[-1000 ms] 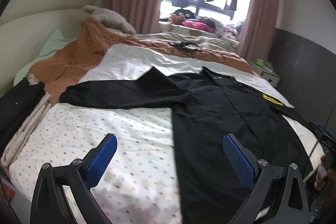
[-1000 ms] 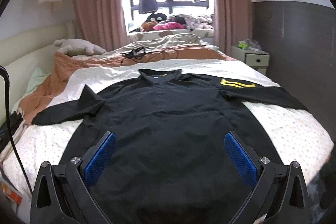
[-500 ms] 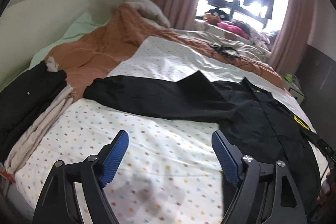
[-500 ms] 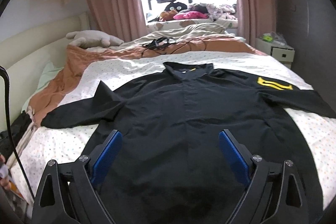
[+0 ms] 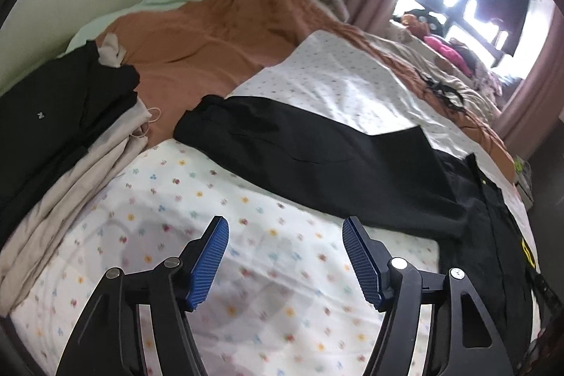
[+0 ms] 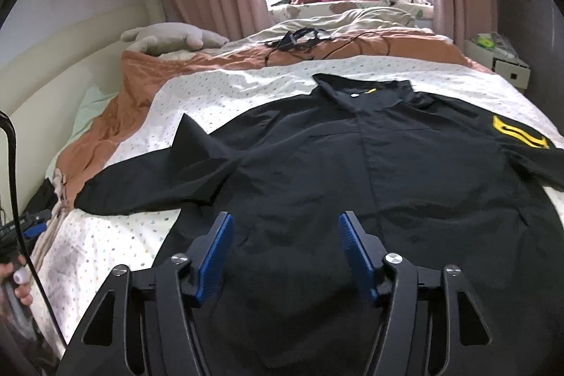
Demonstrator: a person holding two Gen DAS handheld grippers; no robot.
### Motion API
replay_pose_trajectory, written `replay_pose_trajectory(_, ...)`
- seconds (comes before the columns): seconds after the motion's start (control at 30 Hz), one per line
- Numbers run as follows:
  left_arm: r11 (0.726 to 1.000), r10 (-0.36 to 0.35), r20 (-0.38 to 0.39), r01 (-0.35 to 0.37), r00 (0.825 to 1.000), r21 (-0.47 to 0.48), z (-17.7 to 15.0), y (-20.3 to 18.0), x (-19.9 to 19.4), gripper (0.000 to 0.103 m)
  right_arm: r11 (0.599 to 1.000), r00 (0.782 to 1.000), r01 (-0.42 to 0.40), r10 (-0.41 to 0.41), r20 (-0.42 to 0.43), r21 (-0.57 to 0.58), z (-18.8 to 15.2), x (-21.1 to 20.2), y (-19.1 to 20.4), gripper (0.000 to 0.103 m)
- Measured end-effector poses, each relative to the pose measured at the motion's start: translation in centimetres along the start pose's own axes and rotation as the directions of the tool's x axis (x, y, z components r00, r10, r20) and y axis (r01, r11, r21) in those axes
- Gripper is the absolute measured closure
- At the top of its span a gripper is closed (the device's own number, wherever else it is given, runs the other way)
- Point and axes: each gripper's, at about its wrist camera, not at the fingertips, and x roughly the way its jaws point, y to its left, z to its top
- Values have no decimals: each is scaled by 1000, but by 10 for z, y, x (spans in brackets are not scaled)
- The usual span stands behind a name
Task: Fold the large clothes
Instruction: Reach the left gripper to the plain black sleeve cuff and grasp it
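Two tools, both half-open and empty, jaws just narrowed: left tool (image 5: 283, 256) now over bare bed (image 5: 246, 288) short of the black shirt's (image 6: 352, 185) spread sleeve (image 5: 299, 150); right tool (image 6: 283, 256) over its hem. Folding unstarted.

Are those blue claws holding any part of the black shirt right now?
No, nothing is held. The left gripper is over bare sheet, and the right gripper is over the black shirt; both have just been closing with nothing between their pads.
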Motion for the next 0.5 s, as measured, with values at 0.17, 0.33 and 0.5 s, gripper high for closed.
replay_pose_trajectory(0.17, 998, 17, -60, -21, 998, -55, 21, 20, 39, 36, 1000, 999, -20, 21, -38, 11, 6, 32, 6, 51)
replay_pose_trajectory(0.33, 992, 48, -108, -60, 993, -109, 36, 35, 79, 40, 999, 996, -33, 34, -78, 14, 11, 63, 12, 62)
replay_pose_trajectory(0.5, 984, 102, -171, -125, 980, -128, 45, 44, 117, 48, 999, 992, -43, 46, -113, 28, 18, 92, 18, 69)
